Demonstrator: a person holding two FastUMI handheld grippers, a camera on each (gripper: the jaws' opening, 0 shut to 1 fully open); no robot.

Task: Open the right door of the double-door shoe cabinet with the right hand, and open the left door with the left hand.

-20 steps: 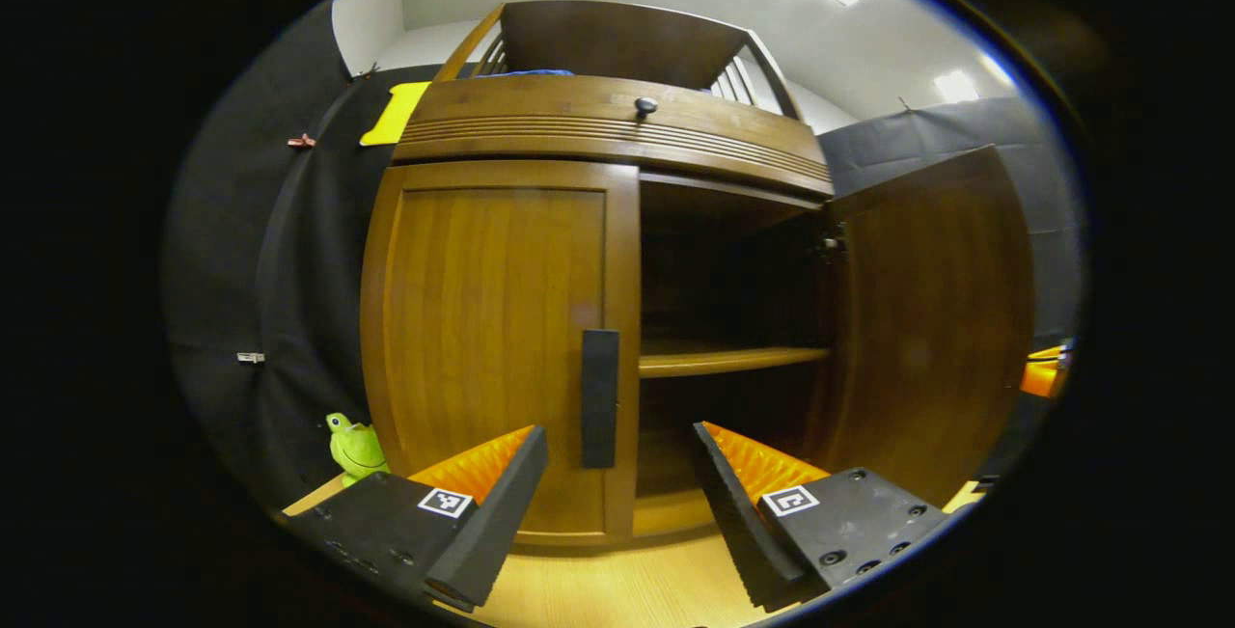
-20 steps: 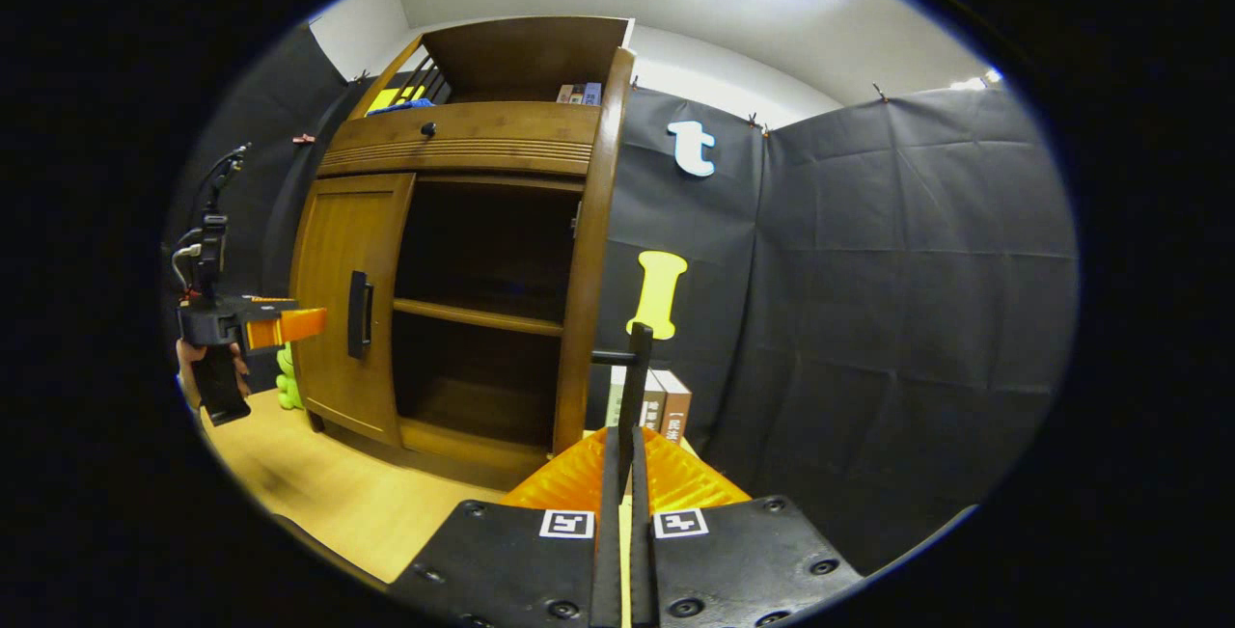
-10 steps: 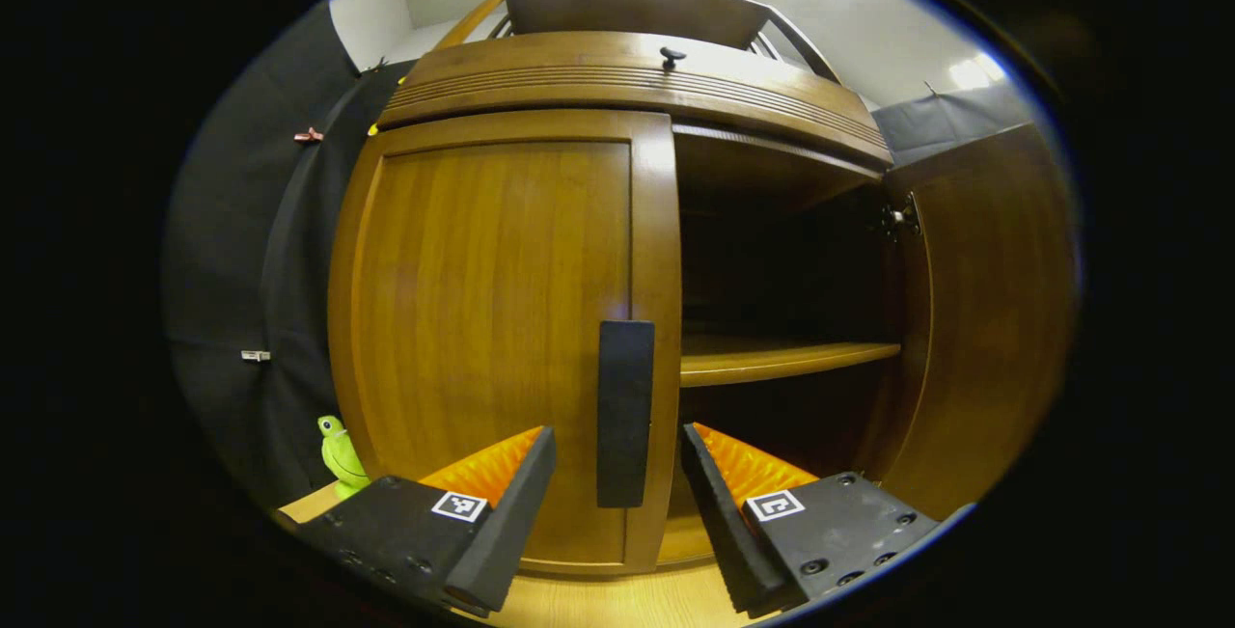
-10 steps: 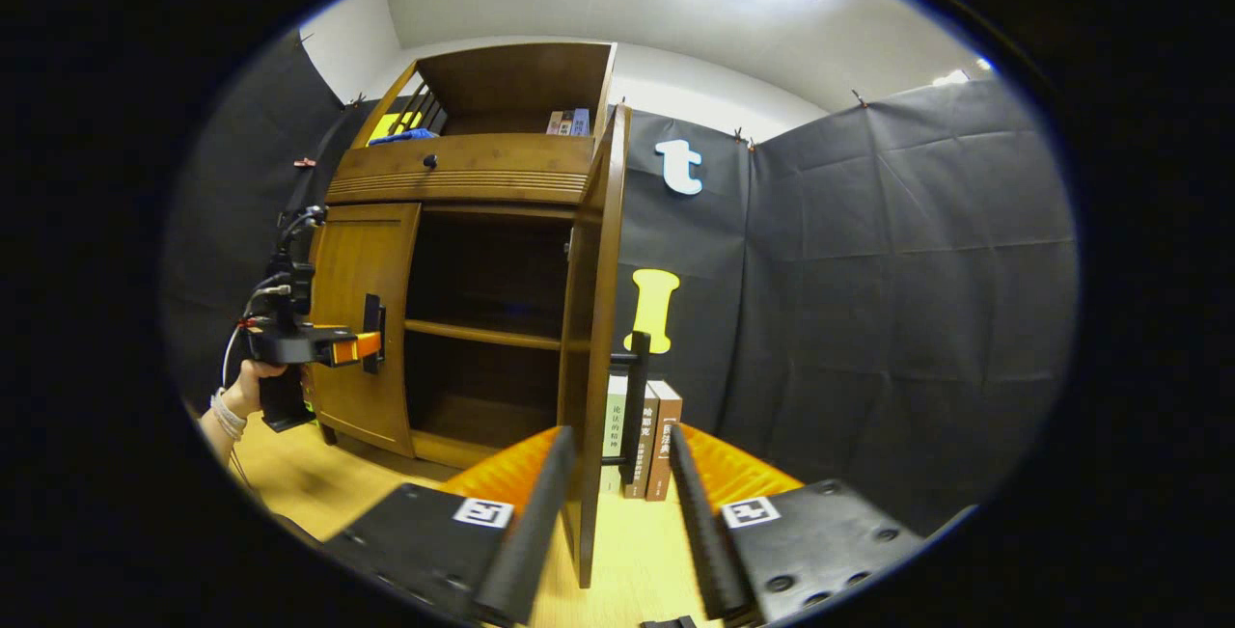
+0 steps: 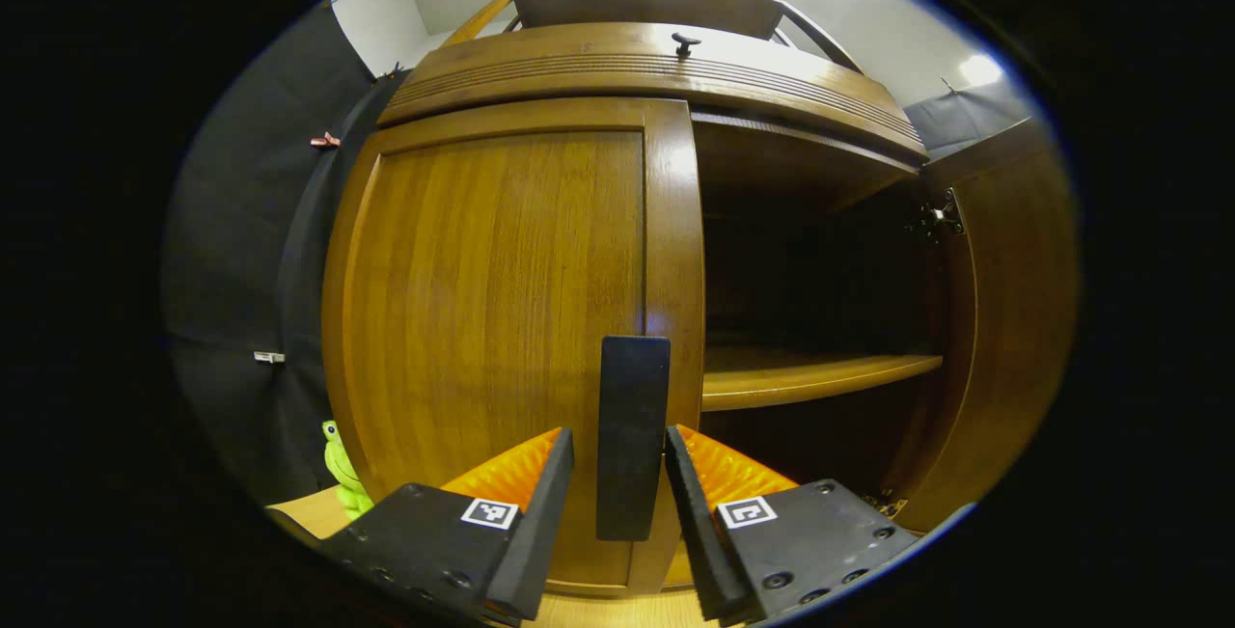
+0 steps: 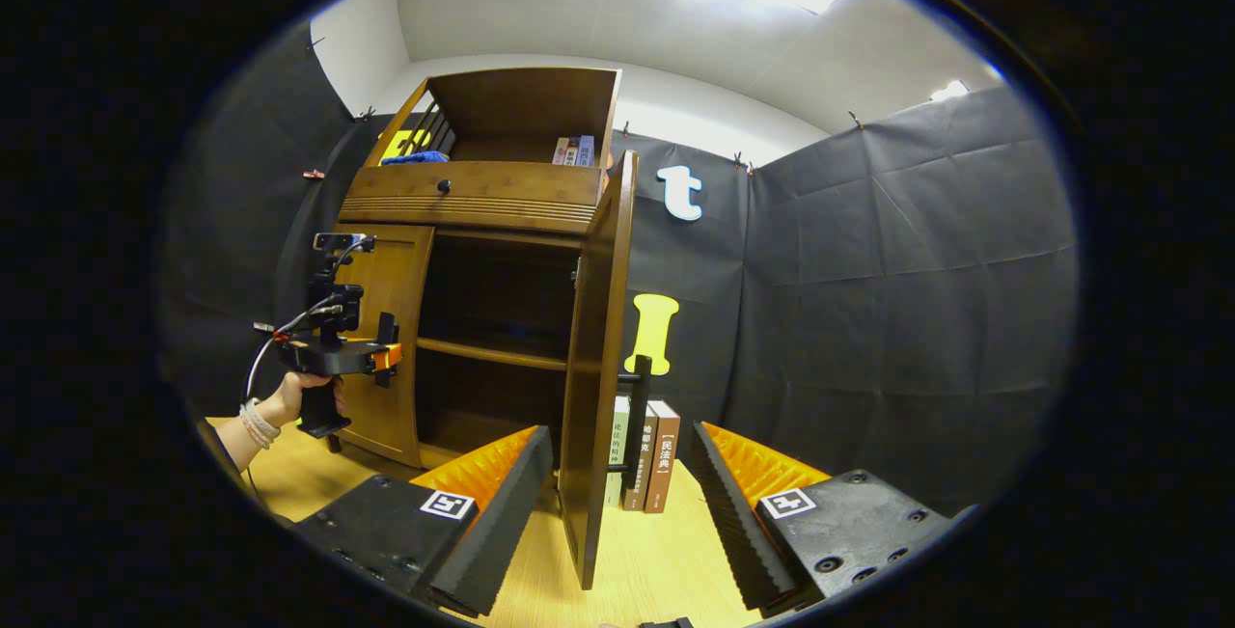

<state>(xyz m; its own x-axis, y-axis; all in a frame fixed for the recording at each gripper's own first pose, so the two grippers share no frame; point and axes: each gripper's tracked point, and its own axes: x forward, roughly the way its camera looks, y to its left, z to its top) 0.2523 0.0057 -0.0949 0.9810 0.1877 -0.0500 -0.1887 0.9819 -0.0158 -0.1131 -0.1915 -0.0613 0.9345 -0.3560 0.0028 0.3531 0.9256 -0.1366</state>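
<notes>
Left gripper [image 5: 617, 493]: jaws open, one black pad on each side of the left door's handle, a thin gap showing on both sides, so not pressing on it; seen from the right gripper view [image 6: 386, 356] it sits level at the handle, held in a person's hand [image 6: 307, 387]
Left door handle [image 5: 632, 435]: a black upright bar on the inner edge of the left door, standing between the left gripper's fingers
Left door [image 5: 502, 319]: flat against the cabinet front, closed
Right gripper [image 6: 617, 503]: jaws wide open, clear of everything; the open door's edge and its handle stand between the two fingers but farther off
Right door [image 6: 593, 368]: swung out toward the room, seen nearly edge-on in the right gripper view; in the left gripper view its inner face [image 5: 1003, 319] stands at the cabinet's right side, hinge near the top
Right door handle [image 6: 637, 425]: a black upright bar on the door's outer face, apart from both fingers
Books [image 6: 651, 454]: upright on the wooden floor, just behind the open door, near the cloth wall
Shoe cabinet [image 6: 482, 194]: right half open and dark inside, one shelf [image 5: 810, 372] across the middle; a drawer front with a small dark knob [image 5: 686, 41] above the doors
Green toy [image 5: 340, 469]: on the floor at the cabinet's left bottom corner
</notes>
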